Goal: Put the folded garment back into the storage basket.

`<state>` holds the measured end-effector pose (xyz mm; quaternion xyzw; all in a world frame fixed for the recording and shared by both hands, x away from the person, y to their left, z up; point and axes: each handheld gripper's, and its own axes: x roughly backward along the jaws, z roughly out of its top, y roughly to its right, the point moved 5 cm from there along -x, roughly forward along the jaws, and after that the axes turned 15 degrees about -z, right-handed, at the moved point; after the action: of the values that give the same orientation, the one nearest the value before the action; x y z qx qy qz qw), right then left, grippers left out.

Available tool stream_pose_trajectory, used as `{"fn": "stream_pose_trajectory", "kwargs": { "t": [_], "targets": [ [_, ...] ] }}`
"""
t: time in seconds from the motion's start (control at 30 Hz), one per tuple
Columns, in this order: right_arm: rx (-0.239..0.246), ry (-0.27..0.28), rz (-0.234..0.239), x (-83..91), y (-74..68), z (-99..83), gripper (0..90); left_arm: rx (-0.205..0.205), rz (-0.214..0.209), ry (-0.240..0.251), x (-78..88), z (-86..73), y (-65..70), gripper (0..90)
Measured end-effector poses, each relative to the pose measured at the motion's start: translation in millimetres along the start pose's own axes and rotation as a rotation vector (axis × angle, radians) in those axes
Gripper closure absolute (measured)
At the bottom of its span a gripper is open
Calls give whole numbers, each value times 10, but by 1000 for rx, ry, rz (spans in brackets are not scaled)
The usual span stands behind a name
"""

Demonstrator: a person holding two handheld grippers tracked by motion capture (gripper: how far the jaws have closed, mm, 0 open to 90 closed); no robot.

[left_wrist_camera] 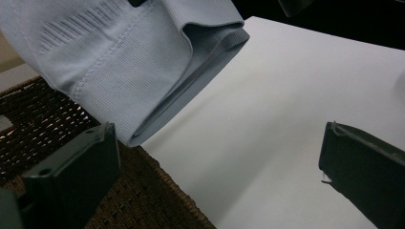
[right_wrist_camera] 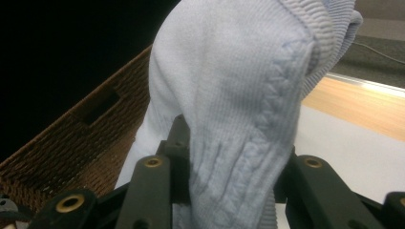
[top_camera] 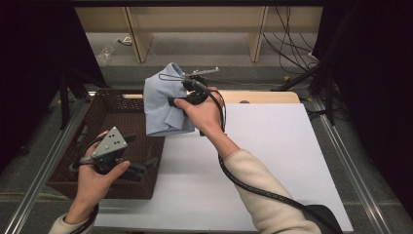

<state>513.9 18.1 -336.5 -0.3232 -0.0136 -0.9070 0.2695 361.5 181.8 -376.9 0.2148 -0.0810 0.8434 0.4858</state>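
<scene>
white table sheet open at right, wicker basket blocking left

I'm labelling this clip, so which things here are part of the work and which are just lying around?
In the job:
- light blue knit garment, clamped in the right gripper
- brown wicker basket
- left gripper, fingers open, holding nothing
- white table sheet

Just lying about:
- crumpled clear plastic on the floor
- cables

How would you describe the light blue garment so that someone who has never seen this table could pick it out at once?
Start at the white table top, then go to the brown woven basket at its left edge. Above the basket's right rim hangs the light blue knitted garment, bunched up and clamped in the right gripper. It is the one soft, pale fabric thing there, with ribbed cuffs, held off the table.
</scene>
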Motion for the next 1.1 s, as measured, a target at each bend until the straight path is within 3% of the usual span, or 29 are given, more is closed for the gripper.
{"fn": "stream_pose_trajectory", "kwargs": {
  "t": [1.1],
  "targets": [
    [17, 0, 12, -91, -143, 46, 642, 0, -5, -3, -6, 2, 12, 0]
  ]
}}
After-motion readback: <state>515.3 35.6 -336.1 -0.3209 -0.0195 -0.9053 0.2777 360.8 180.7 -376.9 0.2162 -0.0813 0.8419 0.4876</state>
